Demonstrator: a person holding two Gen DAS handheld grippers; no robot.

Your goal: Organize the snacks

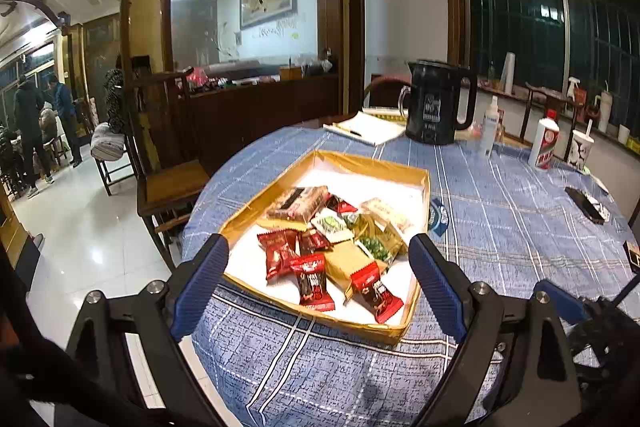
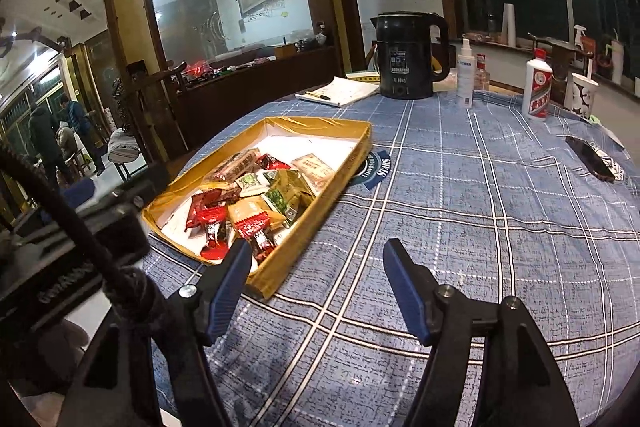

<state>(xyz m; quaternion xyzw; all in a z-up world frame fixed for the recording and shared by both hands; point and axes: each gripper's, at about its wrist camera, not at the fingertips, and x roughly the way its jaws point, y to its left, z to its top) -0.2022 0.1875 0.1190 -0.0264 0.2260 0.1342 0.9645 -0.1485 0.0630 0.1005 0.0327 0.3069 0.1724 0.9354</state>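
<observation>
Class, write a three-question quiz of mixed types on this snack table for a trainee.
1. True or false: the left gripper holds a snack.
2. The wrapped snacks lie in: A) the gold tray B) the black kettle C) the paper cup
3. Fill in: the right gripper hangs over a blue checked ____.

Key: 1 false; 2 A; 3 tablecloth.

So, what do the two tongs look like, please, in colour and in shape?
Both the left tongs and the right tongs have black angular frames with silver bolts. Their fingers are flat pads, blue and ribbed. A dark braided cable runs beside the right tongs. No sleeves show.
</observation>
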